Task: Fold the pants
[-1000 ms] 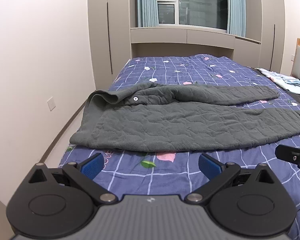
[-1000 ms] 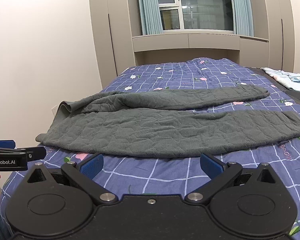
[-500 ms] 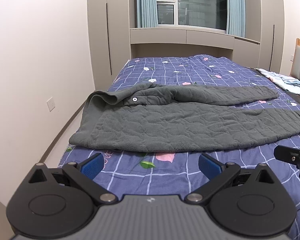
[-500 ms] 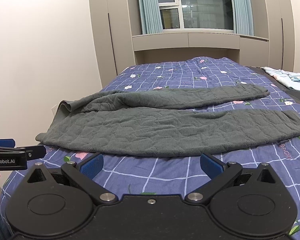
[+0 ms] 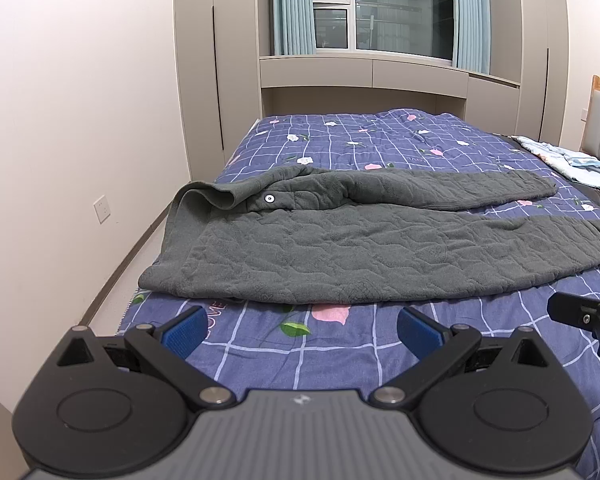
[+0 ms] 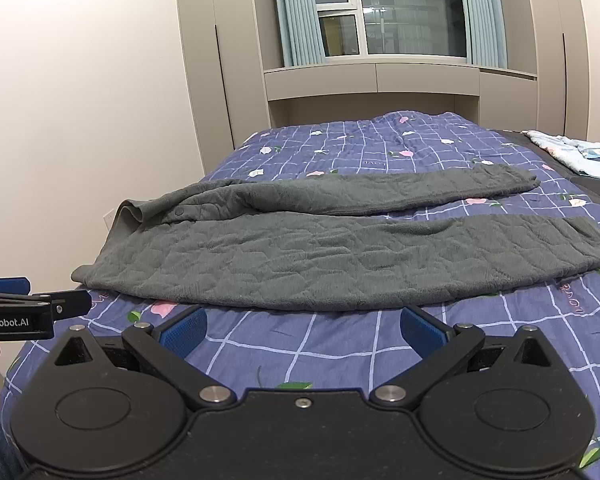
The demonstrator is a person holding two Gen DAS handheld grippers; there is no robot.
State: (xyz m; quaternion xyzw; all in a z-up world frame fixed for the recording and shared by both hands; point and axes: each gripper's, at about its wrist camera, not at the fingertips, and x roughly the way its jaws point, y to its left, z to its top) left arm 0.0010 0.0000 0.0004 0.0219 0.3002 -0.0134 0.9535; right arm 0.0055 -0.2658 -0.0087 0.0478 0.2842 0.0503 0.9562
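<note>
Grey quilted pants (image 5: 340, 248) lie spread flat across the bed, waist at the left with a white snap button (image 5: 269, 199), the two legs running to the right. They also show in the right wrist view (image 6: 340, 252). My left gripper (image 5: 298, 326) is open and empty, just short of the pants' near edge by the waist. My right gripper (image 6: 302, 326) is open and empty, just short of the near leg's edge. Each gripper appears at the edge of the other's view.
The bed has a purple checked flower quilt (image 5: 340, 344). A pale folded cloth (image 5: 572, 158) lies at the far right by the headboard. A wall (image 5: 80, 120) and floor gap run along the bed's left side. Wardrobes and a window stand behind.
Both grippers have stayed almost still, open. The pants have not moved.
</note>
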